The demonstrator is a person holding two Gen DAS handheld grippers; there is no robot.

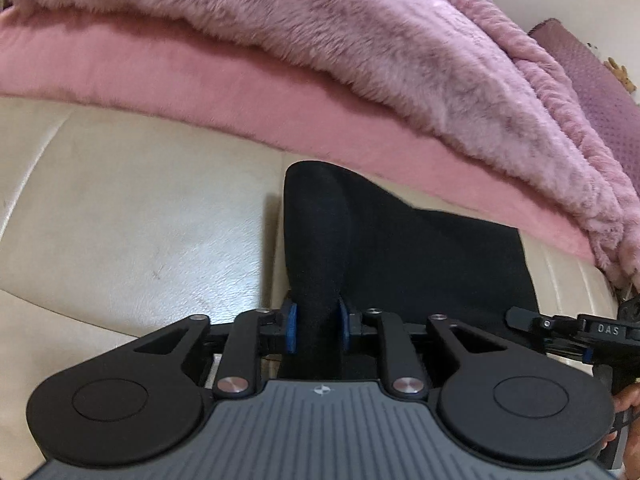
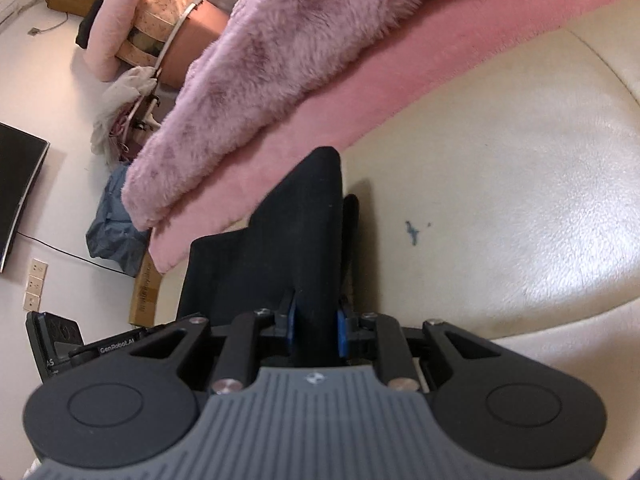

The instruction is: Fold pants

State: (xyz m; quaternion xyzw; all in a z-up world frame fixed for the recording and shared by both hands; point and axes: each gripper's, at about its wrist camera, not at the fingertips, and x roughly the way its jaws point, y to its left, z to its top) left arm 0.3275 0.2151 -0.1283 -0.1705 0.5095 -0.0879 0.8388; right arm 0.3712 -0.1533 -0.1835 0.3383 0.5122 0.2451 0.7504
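Note:
The black pants (image 1: 400, 248) lie folded on a cream leather cushion (image 1: 120, 220), with their far edge against a pink blanket (image 1: 200, 92). My left gripper (image 1: 317, 326) is shut on a raised fold of the pants, and the blue pads (image 1: 291, 326) press on the dark cloth from both sides. In the right wrist view the pants (image 2: 280, 248) rise in a peak from my right gripper (image 2: 316, 328). It is shut on the cloth too. Both grippers hold the near edge side by side, tilted down toward the cushion (image 2: 500, 200).
A furry mauve throw (image 1: 320, 28) lies over the pink blanket behind the pants. A blue ink stain (image 2: 412, 232) marks the cushion. Past the cushion's left end are a dark screen (image 2: 20, 192), wall sockets (image 2: 34, 284), a cardboard box (image 2: 144, 292) and piled bags (image 2: 160, 28).

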